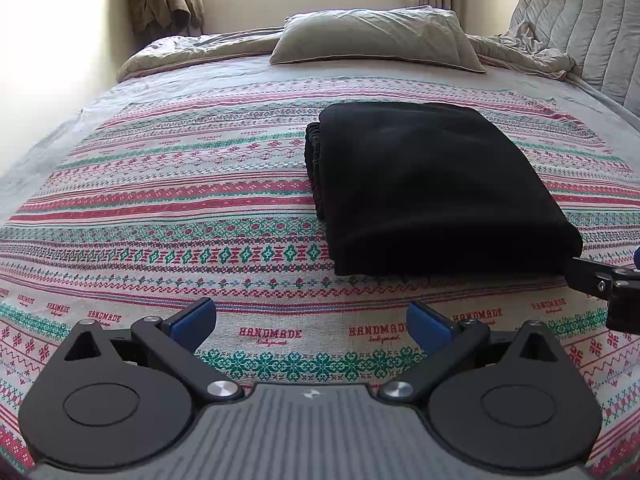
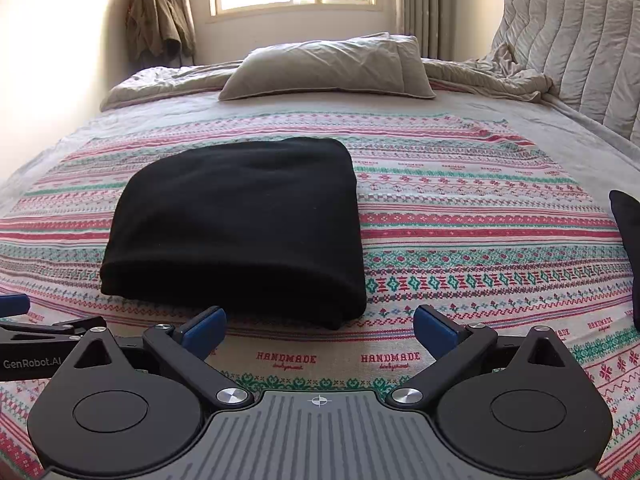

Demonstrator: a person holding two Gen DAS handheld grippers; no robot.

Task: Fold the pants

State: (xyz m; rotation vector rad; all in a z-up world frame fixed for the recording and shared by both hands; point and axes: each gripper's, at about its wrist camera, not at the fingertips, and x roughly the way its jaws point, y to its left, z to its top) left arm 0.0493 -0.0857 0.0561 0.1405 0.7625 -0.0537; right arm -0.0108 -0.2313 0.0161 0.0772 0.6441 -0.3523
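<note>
Black pants (image 1: 432, 188) lie in a compact folded stack on the patterned bedspread (image 1: 180, 208), ahead-right of the left gripper (image 1: 312, 320) and ahead-left of the right gripper (image 2: 320, 326). Both grippers spread wide, holding nothing. Folding looks finished; next likely just tidying or withdrawing. Another dark item (image 2: 628, 248) far right, unclear.

The folded black pants (image 2: 236, 224) are sitting mid-blanket (image 1: 160, 216), blocking the way straight ahead. Bare blanket is lying wide open on both sides of them, though another dark item (image 2: 628, 248) is poking in at the far right edge.
</note>
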